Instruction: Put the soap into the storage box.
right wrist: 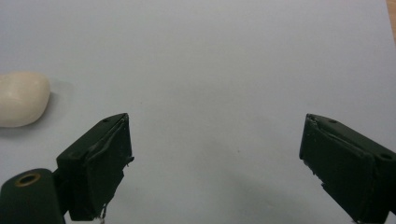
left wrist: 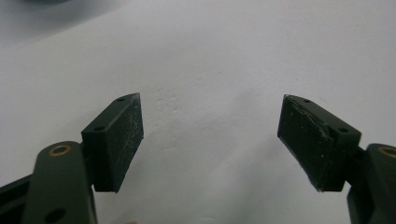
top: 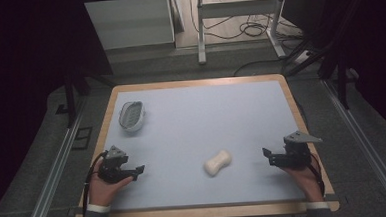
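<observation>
A cream bar of soap (top: 218,163) lies on the pale blue table mat (top: 202,123), near the front and a little right of centre. A white oval soap dish (top: 132,115) sits at the back left. My left gripper (top: 140,170) rests low at the front left, held in a hand, its jaws wide open over bare mat (left wrist: 210,121). At the front right my right gripper (top: 266,154) is also open, pointing left toward the soap, which shows at the left edge (right wrist: 21,98) of the right gripper view, a short way from the fingertips.
The mat has a wooden rim (top: 196,212) around it. Beyond the table stand a white cabinet (top: 129,21) and a desk frame (top: 239,21) with cables on the floor. Dark curtains flank both sides.
</observation>
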{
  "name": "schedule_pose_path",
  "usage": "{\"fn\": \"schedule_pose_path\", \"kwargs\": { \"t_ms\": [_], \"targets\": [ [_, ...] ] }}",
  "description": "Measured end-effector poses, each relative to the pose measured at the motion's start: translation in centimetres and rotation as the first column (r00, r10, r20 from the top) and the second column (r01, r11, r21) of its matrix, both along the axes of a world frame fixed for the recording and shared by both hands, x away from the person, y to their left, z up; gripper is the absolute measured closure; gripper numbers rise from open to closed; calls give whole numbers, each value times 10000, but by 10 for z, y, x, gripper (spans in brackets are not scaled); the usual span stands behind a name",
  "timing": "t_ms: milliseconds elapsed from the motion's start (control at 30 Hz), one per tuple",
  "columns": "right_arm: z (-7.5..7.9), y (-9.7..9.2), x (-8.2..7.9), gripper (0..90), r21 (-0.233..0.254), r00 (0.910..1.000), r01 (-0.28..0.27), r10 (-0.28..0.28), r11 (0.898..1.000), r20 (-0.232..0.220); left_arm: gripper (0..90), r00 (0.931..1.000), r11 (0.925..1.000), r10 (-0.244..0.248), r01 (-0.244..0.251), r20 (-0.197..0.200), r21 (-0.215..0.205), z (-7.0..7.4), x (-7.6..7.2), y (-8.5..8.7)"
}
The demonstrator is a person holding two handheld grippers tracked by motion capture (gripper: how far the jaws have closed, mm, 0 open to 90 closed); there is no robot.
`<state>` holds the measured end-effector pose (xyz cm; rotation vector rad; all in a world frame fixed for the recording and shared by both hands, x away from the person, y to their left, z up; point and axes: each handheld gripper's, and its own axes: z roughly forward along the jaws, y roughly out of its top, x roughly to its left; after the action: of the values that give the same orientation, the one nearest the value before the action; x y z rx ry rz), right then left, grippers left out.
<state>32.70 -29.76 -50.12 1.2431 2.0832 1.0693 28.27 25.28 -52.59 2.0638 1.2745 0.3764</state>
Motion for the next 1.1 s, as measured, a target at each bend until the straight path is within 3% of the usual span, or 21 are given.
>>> {"fn": "schedule_pose_path", "kwargs": {
  "t_ms": [133,233,533,633,667,800,1100],
  "targets": [
    [0,-2,-1,91,54,10000,-16,15,10000,18,228,10000,10000,-23,23,-2,-15,2,0,-1],
    [0,-4,-2,91,442,9999,-74,78,9990,-95,230,9999,10000,-49,48,102,68,6,-1,-3],
    [-5,-11,-1,93,413,9997,64,-54,9991,-227,230,9999,9997,73,-76,155,231,8,-1,-5],
    [-4,-15,-2,94,618,9996,182,-170,9979,-203,227,9998,9990,175,-180,126,411,11,-3,-8],
    [-3,-16,-3,94,686,9997,187,-174,9975,-192,225,9997,9983,178,-187,167,559,14,-4,-9],
    [0,-16,-5,94,798,9998,190,-184,9966,-80,226,9987,9985,205,-227,460,490,28,-12,-12],
    [-1,-8,-6,94,199,9999,140,-139,9997,-70,228,9996,9986,-99,84,280,515,38,-7,-15]
  ]
}}
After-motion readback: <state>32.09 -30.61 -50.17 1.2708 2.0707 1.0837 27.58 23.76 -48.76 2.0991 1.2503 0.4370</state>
